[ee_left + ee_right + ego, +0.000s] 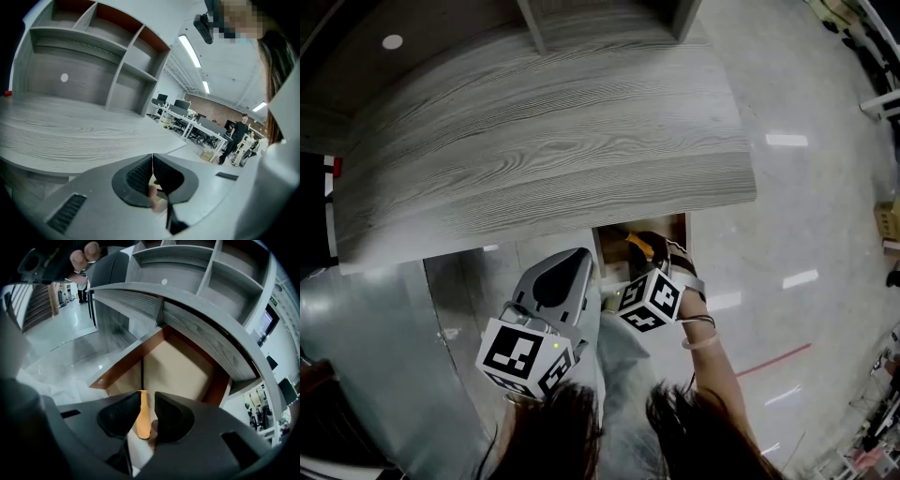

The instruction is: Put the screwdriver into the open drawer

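**Supervisor:** Where's the screwdriver?

**Operator:** The screwdriver (142, 416) is in my right tool (147, 398). The jaws are drawn in close on the orange handle, and the dark shaft points ahead over the open drawer (185, 364). The handle hangs above the pale drawer bottom, near the front corner. I judge it hasn't been set down yet.

**Supervisor:** So how far along are you?

**Operator:** Nearly there, I'd say. The drawer is open and the tool is over its mouth. What's left is to lower the screwdriver, let the jaws part and draw back.

**Supervisor:** And the left?

**Operator:** My left tool (152, 158) has its jaws pressed together with nothing between them. It's held up beside the desk (544, 159), away from the drawer.

**Supervisor:** Do the views agree?

**Operator:** They show different parts. Only the right gripper view shows the handle between the jaws and the bare drawer floor. The head view gives just a sliver of the drawer under the desk edge, with both marker cubes below it. The left gripper view misses the drawer altogether and looks across the desk top to the shelves (117, 70).
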Demonstrator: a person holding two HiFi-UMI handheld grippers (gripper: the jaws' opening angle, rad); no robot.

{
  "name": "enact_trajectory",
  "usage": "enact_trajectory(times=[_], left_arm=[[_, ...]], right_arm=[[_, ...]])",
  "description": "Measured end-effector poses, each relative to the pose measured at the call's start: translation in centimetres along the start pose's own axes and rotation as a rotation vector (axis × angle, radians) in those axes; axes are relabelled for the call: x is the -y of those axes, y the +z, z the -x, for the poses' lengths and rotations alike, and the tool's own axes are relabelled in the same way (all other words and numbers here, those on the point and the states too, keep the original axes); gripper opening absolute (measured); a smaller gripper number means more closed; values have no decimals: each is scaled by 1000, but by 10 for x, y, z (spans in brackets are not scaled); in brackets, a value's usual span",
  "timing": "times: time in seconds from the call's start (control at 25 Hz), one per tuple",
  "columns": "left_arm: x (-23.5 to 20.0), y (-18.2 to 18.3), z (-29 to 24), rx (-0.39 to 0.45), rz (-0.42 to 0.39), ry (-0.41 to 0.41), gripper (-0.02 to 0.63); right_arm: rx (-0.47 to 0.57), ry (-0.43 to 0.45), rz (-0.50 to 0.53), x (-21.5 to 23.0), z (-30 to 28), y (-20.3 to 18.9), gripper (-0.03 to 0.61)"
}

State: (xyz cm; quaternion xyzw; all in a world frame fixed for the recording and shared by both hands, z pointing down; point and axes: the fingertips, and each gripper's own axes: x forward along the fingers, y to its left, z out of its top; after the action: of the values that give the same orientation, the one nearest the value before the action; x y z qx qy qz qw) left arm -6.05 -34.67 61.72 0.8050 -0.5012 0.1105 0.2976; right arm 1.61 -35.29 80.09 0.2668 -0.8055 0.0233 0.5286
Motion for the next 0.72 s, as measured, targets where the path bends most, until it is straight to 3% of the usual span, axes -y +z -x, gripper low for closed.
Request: enact_trajectory(times=[0.72], left_arm=[[56, 16, 28, 37, -72, -1, 18]], right_arm=[[153, -110, -225, 20, 91, 4, 72]])
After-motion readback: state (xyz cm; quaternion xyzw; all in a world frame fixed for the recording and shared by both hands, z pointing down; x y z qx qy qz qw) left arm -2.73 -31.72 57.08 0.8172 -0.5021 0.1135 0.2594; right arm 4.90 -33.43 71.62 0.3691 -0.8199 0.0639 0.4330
